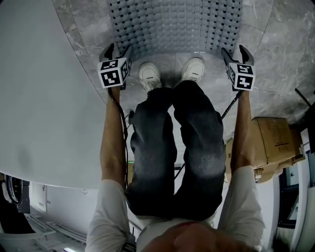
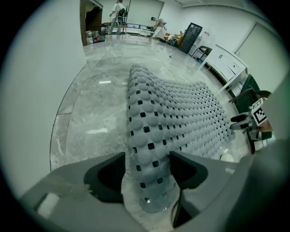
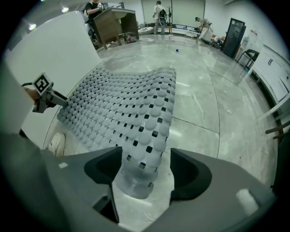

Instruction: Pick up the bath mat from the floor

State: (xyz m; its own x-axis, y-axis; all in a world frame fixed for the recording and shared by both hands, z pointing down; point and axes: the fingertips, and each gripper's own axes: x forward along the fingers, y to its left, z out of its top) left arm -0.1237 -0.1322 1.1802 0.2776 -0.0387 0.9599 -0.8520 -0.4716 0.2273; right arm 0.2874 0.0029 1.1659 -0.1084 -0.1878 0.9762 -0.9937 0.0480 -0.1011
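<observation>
Bath mat (image 1: 177, 24): a grey mat with round bumps and little square holes. It lies on the floor (image 1: 275, 44), just in front of the person's shoes (image 1: 149, 75). In the two gripper views it looks a little wavy, not quite flat.
Left claw (image 1: 118, 49): it points down at the mat's near left corner. Its jaws stand wide apart. In the left gripper view (image 2: 147, 156) that corner of the mat (image 2: 181, 113) sits between the jaws. The left jaw is clear of the mat and the right jaw is right at its edge, so nothing is squeezed.
Right claw (image 1: 236, 51): it points down at the mat's near right corner. Its jaws are wide apart too. In the right gripper view (image 3: 146, 152) the corner of the mat (image 3: 122, 108) sits between them with room on both sides.
Person: stands bent over in dark trousers (image 1: 172, 147), arms straight down, one claw beside each shoe.
Around: a big white wall (image 1: 39, 98) is on the person's left. A cardboard box (image 1: 275, 142) sits on the right. The floor is shiny grey stone.
Far off: some people (image 3: 159, 13) stand at the far end of the room.
</observation>
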